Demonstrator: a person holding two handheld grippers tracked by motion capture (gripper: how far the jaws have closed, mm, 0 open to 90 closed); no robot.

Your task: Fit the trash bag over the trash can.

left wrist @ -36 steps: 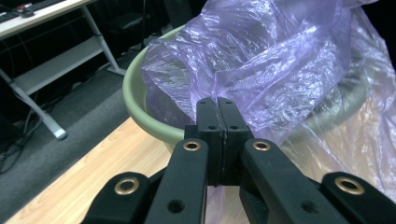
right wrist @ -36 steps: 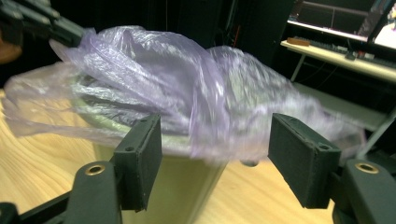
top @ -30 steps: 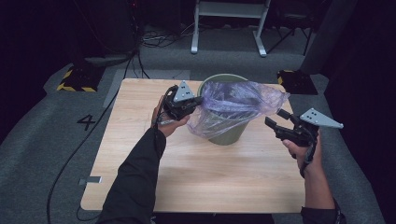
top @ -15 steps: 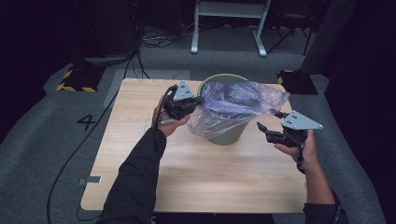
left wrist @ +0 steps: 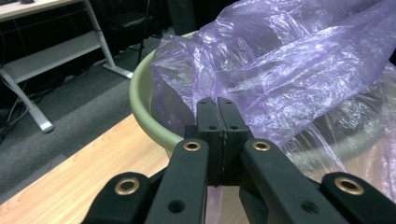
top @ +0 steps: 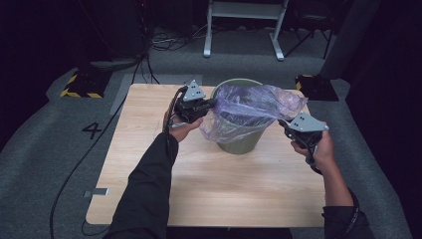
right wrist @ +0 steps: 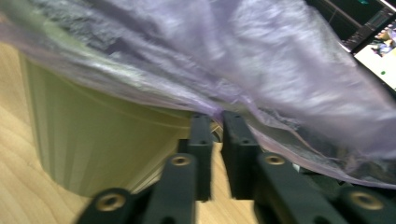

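Observation:
A pale green bin [top: 239,142] stands on the wooden table [top: 224,194], with a crumpled purple plastic bag [top: 249,107] draped over its mouth. My left gripper [top: 211,103] is at the bin's left rim, jaws shut on a fold of the bag [left wrist: 289,70], as the left gripper [left wrist: 216,100] view shows beside the green rim [left wrist: 140,93]. My right gripper [top: 282,124] reaches the bag's right edge. Its jaws have just been closing. In the right gripper [right wrist: 214,116] view they pinch the film of the bag [right wrist: 261,60] in front of the bin wall [right wrist: 93,140].
The table's near half lies bare between the two forearms. On the grey floor are a painted "4" [top: 93,130], a yellow-and-black striped block [top: 79,84], a black box [top: 316,84] past the table's right corner, and a white desk frame [top: 244,25] behind.
The right gripper moved left to the bag's right edge and its jaws came together on the film. The left gripper and the bin stayed put.

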